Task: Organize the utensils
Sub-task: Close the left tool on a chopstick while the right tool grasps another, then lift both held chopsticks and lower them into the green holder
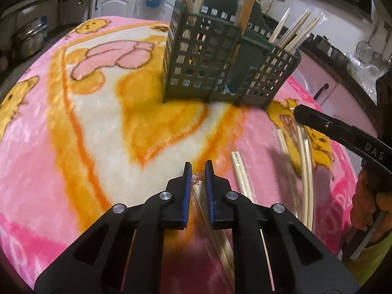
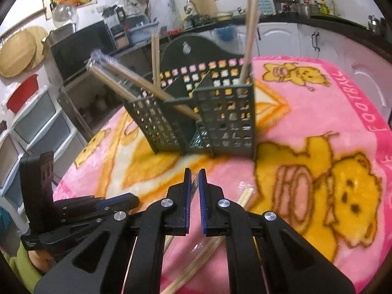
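A dark green lattice utensil holder (image 1: 220, 63) stands upright on the pink bear blanket (image 1: 73, 127), with several wrapped chopstick pairs standing in its compartments; it also shows in the right wrist view (image 2: 208, 112). My left gripper (image 1: 198, 171) is closed around a plastic-wrapped chopstick pair (image 1: 210, 225) lying on the blanket. My right gripper (image 2: 194, 178) is closed on another wrapped chopstick pair (image 2: 194, 188). More wrapped pairs (image 1: 241, 178) (image 1: 306, 169) lie to the right. The right gripper's finger (image 1: 330, 127) reaches in from the right.
Kitchen counters and cabinets (image 2: 306, 39) ring the table. Metal pots (image 1: 29, 36) stand at far left. Storage drawers (image 2: 36, 122) stand left of the table. The left gripper's body (image 2: 61, 208) sits at lower left in the right wrist view.
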The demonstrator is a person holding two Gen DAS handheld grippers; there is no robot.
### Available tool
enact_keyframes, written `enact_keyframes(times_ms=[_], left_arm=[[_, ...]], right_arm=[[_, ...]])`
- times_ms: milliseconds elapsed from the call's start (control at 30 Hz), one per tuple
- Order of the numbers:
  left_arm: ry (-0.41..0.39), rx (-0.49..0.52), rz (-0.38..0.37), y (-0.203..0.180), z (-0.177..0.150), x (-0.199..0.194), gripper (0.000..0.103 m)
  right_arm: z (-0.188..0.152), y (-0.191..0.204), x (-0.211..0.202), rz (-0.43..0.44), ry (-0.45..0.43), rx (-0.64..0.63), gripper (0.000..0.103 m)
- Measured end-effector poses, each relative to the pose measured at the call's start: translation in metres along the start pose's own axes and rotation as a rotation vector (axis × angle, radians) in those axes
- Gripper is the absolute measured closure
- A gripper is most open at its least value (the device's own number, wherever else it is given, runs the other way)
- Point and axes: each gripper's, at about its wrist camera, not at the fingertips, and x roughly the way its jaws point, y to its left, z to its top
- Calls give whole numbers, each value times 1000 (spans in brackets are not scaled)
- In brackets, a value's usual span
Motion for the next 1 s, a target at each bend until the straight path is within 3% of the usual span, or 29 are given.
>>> enact_keyframes(times_ms=[600, 1000], left_arm=[[-256, 44, -43, -32, 55, -74, 97], [-352, 89, -80, -60, 84, -99, 101]], right_arm=[[23, 17, -73, 16, -213, -22, 98], [33, 20, -104, 15, -309, -22, 98]])
